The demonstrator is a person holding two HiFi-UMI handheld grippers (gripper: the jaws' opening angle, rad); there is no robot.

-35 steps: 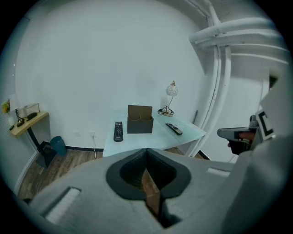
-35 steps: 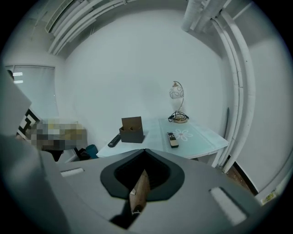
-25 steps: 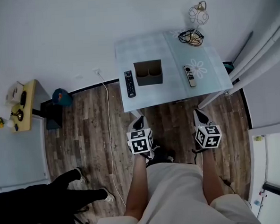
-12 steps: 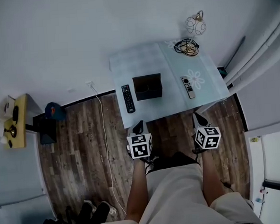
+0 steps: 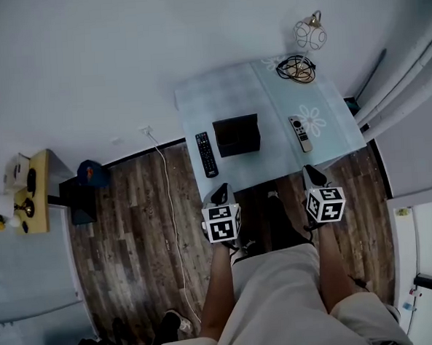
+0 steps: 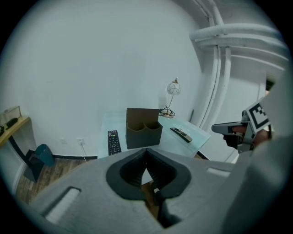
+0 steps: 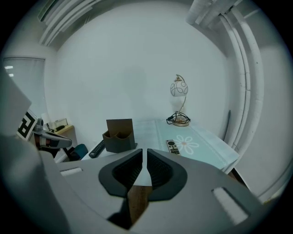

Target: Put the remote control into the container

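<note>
Left gripper view: left gripper (image 6: 146, 154) jaws together, empty. Right gripper (image 7: 144, 155) jaws have just been opening — slight gap, nothing between.

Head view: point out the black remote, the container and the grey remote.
black remote (image 5: 206, 154), head view, mid-body.
container (image 5: 238, 149), head view, front wall.
grey remote (image 5: 300, 133), head view, mid-body.

On the table (image 5: 270, 103), a remote control (image 5: 206, 154) was laid left of the container (image 5: 236, 135) and a second remote control (image 5: 300, 133) right.
</note>
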